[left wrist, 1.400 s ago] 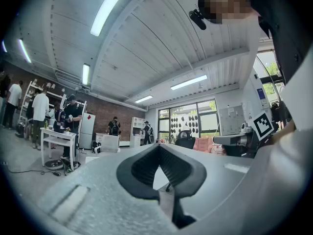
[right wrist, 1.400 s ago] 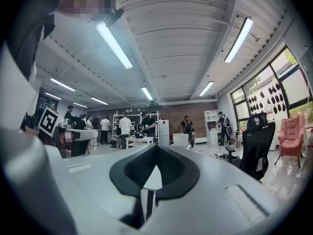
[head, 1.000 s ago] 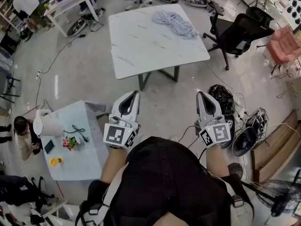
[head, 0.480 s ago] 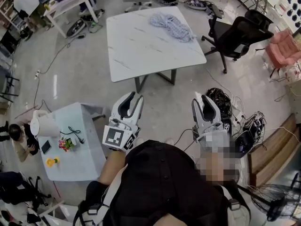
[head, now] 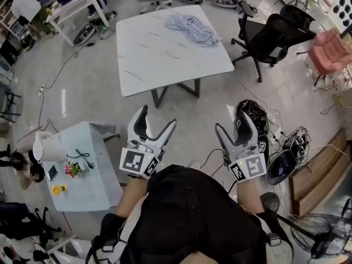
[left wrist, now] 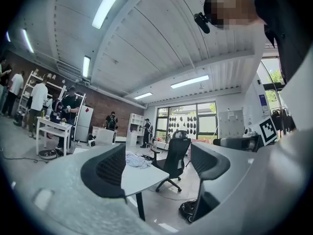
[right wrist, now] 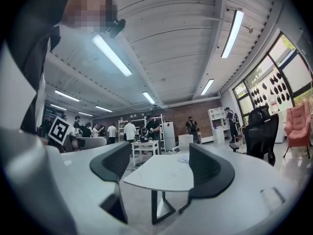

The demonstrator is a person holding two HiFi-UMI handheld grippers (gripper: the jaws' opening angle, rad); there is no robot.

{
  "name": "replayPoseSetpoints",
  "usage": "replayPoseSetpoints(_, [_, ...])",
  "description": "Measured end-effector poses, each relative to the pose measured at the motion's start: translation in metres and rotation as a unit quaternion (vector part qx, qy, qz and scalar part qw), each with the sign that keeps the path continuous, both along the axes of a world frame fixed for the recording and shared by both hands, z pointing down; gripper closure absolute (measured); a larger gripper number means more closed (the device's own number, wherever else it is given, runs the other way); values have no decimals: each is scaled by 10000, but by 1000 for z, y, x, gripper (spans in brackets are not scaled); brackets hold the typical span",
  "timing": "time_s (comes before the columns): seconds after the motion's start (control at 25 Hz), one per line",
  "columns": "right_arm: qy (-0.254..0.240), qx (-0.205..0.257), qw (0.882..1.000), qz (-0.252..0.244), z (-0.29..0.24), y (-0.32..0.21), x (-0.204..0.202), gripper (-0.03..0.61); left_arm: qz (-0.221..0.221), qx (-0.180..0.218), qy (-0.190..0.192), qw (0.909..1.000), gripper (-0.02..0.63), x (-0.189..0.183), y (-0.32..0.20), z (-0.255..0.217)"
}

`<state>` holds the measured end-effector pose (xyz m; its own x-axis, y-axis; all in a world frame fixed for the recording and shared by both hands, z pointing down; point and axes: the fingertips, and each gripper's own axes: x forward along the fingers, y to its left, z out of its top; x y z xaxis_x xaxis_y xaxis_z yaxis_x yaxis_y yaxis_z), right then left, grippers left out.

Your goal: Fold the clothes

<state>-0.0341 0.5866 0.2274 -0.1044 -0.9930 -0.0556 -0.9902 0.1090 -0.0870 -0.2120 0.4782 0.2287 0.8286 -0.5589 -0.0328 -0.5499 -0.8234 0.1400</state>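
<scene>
A crumpled pale blue-and-white garment (head: 192, 29) lies at the far side of a white marble-look table (head: 165, 59), well ahead of me. Both grippers hang in the air in front of the person's body, far short of the table. The left gripper (head: 158, 117) has its jaws opening, with nothing between them. The right gripper (head: 230, 121) also has its jaws opening and holds nothing. Between the left gripper's jaws (left wrist: 159, 168) the left gripper view shows the garment (left wrist: 137, 160) on the distant table (left wrist: 146, 177). The right gripper view frames the table (right wrist: 164, 173) between its jaws (right wrist: 156, 168).
A black office chair (head: 269, 34) stands right of the table and a pink chair (head: 330, 51) further right. A small table (head: 99, 175) with a kettle (head: 47, 146) is at my left. Bags and cables (head: 258, 120) lie on the floor at right. Several people stand at the back.
Both grippers' jaws have gone from shut to spread wide. The white table has shifted slightly left in the view.
</scene>
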Motion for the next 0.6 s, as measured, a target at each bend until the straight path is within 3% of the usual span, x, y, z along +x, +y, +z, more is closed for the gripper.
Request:
replayPoseSetpoints(0.16, [1,8,9999,-132,-1,-1,-3,129,-96,1,40,9999,114,-2,3,-3])
replayPoseSetpoints(0.36, [-35,45,9998,-170,-2,-4,-9,127,-120,0,-5,9999,107,-7,3,-5])
replayPoseSetpoints(0.6, [-95,-27,9999,-91,2,7,16,129,-314,19,-160,9994,109,4,7,-5])
